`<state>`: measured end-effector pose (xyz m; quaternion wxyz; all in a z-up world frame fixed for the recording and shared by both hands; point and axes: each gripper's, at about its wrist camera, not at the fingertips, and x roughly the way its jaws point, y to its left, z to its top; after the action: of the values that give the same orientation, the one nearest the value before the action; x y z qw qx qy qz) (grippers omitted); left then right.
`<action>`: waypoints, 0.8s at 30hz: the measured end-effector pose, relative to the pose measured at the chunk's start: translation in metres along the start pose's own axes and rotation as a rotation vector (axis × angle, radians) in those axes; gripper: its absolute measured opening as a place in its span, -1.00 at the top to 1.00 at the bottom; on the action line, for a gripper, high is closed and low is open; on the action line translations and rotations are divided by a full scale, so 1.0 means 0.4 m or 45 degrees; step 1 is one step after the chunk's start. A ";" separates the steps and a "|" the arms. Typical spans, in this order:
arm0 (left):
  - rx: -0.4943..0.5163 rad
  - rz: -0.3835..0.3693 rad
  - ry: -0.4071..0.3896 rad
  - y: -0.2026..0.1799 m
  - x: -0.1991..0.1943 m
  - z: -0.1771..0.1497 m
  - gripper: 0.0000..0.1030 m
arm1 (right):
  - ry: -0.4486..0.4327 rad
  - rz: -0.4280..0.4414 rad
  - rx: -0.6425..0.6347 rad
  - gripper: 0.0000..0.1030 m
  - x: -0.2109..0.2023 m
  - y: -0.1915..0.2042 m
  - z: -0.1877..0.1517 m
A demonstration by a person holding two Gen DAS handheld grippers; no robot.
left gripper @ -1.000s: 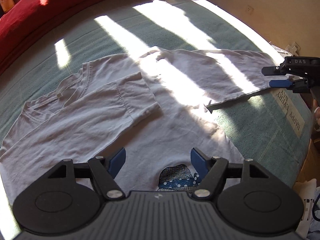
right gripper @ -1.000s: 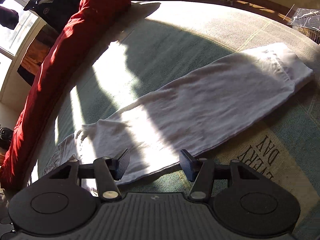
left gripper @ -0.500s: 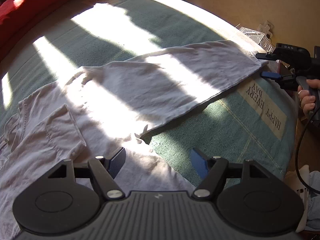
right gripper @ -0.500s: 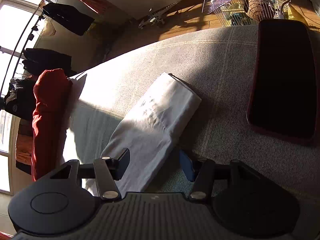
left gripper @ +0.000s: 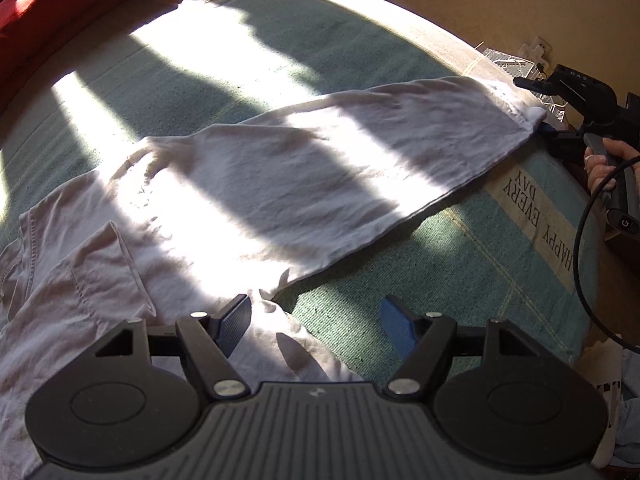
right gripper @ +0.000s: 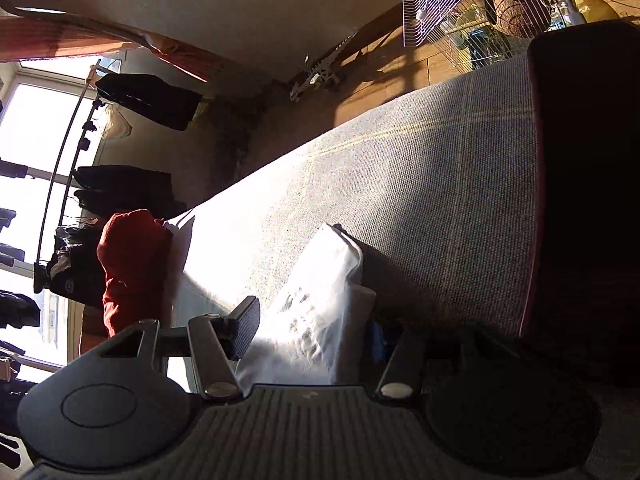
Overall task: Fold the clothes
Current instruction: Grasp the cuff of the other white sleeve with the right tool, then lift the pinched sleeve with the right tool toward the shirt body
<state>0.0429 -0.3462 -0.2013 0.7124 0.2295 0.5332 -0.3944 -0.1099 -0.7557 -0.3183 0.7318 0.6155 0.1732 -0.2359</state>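
Left wrist view: looks down on a white T-shirt spread flat on a green bed cover, striped with sunlight and shadow. Left claw open, fingers spread wide just above the shirt's lower edge, one pad over cloth, the other over bare cover, gripping nothing. Collar and a short sleeve toward the left edge; long folded panel running off to the right. "HAPPY EVERY DAY" label woven into the cover beside that panel. Right claw at the panel's far tip, carried by a hand with a black cable hanging from the handle. Red bedding at upper left.

Right wrist view: tilted sideways along the bed. Right claw open about halfway, with the white shirt end lying between its fingers; pads not seen pressing the cloth. Dark cushion on the bed at right. Wire cage on the floor beyond, dark clothes on a rack near the window, red bedding at left.
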 end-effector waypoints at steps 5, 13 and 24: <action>-0.005 -0.014 0.009 -0.004 0.006 -0.006 -0.39 | 0.006 0.065 0.011 -0.03 -0.037 -0.028 -0.042; -0.010 0.001 0.016 -0.004 0.007 -0.012 -0.39 | 0.038 0.037 -0.070 0.10 0.032 0.007 0.010; -0.019 0.046 -0.047 0.016 -0.062 -0.015 -0.39 | 0.071 -0.167 -0.192 0.83 0.016 0.069 -0.014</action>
<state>0.0418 -0.3300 -0.1804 0.7308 0.2264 0.5187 -0.3817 -0.0889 -0.7476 -0.3001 0.7540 0.5524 0.2506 -0.2522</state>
